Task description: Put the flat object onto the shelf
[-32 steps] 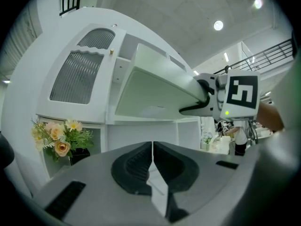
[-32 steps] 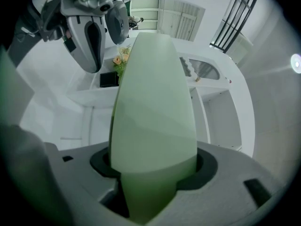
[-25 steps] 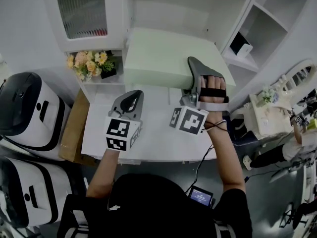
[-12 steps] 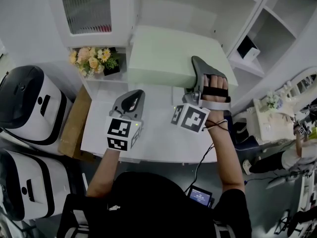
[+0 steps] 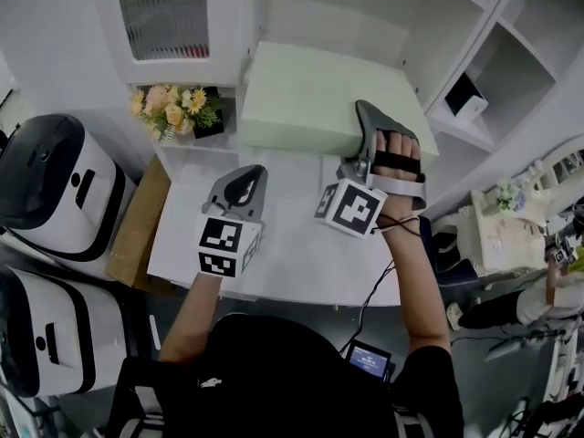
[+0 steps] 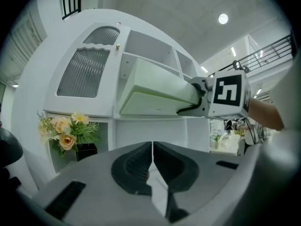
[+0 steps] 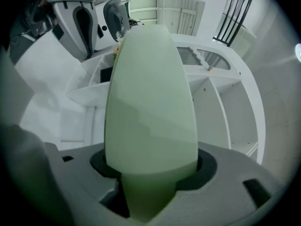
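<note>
- Right gripper view: my right claw [image 7: 151, 173] clamps the pale green flat object [image 7: 150, 102] by its near edge; the object juts straight ahead toward the shelf [image 5: 310, 16].
- Left claw [image 6: 152, 166]: closed, empty, over the surface [image 5: 292, 254].

Foreground: the left gripper [image 6: 153, 147], its grey jaws closed together with nothing between them. Beyond, a pale green slab [image 6: 155, 88] hangs level before a white shelf unit [image 6: 150, 51], clamped at its right end by the right gripper [image 6: 195, 98], whose jaws have just tightened further. Flowers [image 6: 63, 132] stand lower left, under a ribbed-glass door [image 6: 89, 72].
</note>
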A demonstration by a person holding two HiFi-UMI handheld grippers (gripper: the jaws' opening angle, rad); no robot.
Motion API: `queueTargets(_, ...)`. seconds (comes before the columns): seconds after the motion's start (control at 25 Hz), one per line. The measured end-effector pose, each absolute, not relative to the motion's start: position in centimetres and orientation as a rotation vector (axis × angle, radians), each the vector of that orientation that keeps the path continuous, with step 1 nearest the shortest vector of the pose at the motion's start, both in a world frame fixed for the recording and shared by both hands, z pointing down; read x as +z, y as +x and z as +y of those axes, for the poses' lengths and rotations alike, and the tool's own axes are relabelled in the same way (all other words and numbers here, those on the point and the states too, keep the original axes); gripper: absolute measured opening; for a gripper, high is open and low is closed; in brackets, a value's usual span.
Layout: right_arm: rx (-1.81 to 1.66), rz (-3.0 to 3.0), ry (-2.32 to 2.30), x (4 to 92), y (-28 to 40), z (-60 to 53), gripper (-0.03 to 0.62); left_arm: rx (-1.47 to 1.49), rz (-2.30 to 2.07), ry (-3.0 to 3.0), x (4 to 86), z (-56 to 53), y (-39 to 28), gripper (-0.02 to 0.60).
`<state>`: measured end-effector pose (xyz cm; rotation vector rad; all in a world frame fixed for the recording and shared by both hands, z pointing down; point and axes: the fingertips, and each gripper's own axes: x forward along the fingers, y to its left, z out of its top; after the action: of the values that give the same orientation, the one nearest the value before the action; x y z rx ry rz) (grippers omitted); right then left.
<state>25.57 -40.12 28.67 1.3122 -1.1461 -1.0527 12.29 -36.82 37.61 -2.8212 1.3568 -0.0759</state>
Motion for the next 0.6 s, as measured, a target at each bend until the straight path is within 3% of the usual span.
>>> queueTargets(0.6, -0.947, -1.142, 1.318, 29.7, 26.9, -44.9, 0.290, -0.079, 1.438, -2.776, 37.4, -37.8, 11.0, 0.012)
